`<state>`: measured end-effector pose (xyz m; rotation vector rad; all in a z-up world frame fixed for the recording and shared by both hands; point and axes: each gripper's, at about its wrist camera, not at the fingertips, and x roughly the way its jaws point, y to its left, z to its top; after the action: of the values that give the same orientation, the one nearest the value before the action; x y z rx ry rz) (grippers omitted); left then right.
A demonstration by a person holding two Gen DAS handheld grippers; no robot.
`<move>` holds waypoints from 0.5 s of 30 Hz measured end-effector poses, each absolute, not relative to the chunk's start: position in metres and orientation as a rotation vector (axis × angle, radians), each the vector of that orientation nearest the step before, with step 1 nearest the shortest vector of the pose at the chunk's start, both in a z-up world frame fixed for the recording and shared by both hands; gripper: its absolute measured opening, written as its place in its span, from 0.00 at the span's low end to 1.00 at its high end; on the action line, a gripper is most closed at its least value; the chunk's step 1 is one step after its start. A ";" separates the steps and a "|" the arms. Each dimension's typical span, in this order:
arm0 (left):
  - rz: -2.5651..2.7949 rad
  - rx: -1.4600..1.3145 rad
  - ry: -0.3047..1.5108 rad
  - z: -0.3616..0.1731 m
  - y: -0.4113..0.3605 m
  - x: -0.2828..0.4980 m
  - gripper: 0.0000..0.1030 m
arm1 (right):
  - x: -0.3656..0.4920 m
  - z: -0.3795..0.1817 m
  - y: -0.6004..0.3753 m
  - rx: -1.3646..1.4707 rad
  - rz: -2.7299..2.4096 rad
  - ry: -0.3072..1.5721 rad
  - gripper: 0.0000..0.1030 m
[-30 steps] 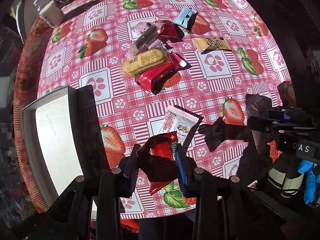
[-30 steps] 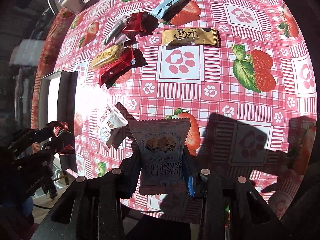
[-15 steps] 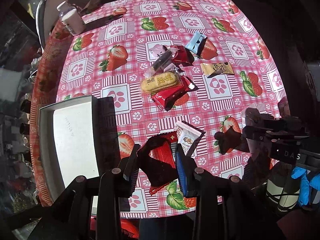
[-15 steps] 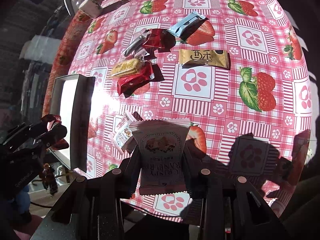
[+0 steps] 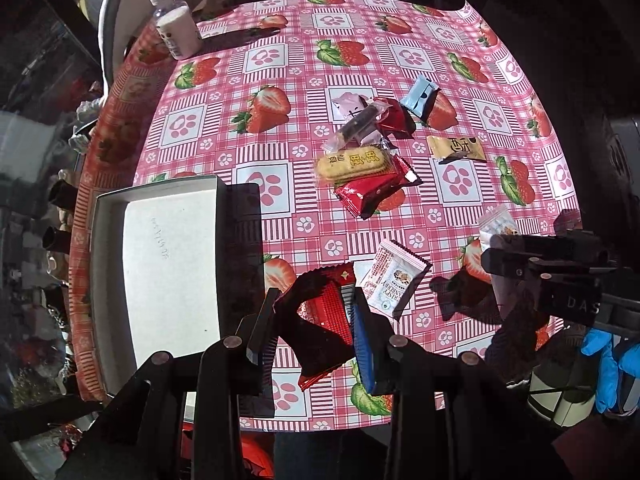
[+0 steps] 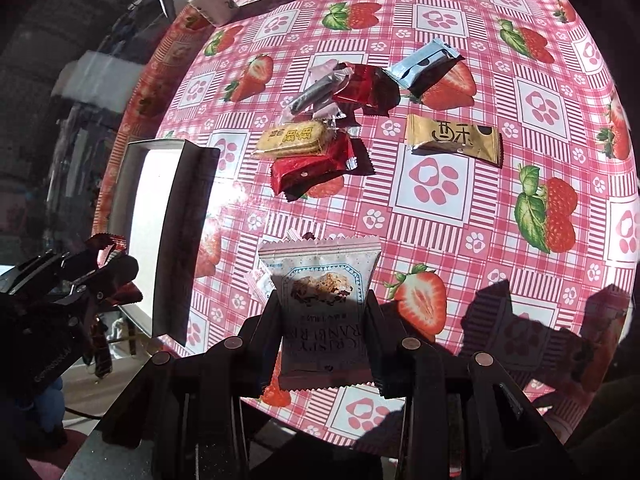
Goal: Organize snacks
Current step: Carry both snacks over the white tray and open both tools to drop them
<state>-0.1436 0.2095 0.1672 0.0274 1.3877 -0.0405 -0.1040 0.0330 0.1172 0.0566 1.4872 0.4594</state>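
Above tablecloth (image 5: 280,80), red packet (image 5: 320,312) in left hand-held gripper (image 5: 312,320)

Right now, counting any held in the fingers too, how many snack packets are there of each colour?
Red packets: 3
White packets: 2
Yellow or gold packets: 2
Light blue packet: 1
Pink packet: 1
Clear wrapper with a dark stick: 1
Total: 10

A glossy, smooth plastic tablecloth (image 5: 280,80) with printed strawberries covers the counter. The red snack packet (image 5: 328,312) is shiny crinkled foil; the cranberry snack packet (image 6: 324,304) looks matt plastic film. The white box (image 5: 160,248) is matt cardboard. The fingers (image 5: 262,330) are matt black plastic with ribbed pads.
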 end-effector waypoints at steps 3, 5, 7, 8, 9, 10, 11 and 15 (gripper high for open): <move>-0.058 0.027 1.379 0.169 0.223 -0.141 0.36 | -0.102 0.120 0.042 0.070 0.435 1.480 0.38; -0.064 0.021 1.364 0.171 0.235 -0.138 0.36 | -0.102 0.121 0.050 0.079 0.420 1.479 0.38; -0.067 0.005 1.355 0.171 0.249 -0.136 0.36 | -0.102 0.123 0.061 0.077 0.411 1.474 0.38; -0.069 -0.005 1.354 0.171 0.256 -0.136 0.36 | -0.103 0.124 0.066 0.075 0.407 1.472 0.38; -0.071 -0.015 1.353 0.170 0.263 -0.135 0.36 | -0.104 0.125 0.072 0.072 0.403 1.471 0.38; -0.073 -0.022 1.351 0.169 0.269 -0.135 0.36 | -0.105 0.125 0.078 0.066 0.402 1.469 0.38; -0.076 -0.030 1.347 0.168 0.275 -0.135 0.36 | -0.106 0.125 0.084 0.059 0.397 1.468 0.38; -0.085 -0.055 1.334 0.163 0.298 -0.137 0.36 | -0.109 0.126 0.104 0.043 0.381 1.459 0.38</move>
<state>-0.1368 0.2984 0.1634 -0.0552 1.3339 -0.0855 -0.1088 0.1039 0.1264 0.0434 1.4594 0.3810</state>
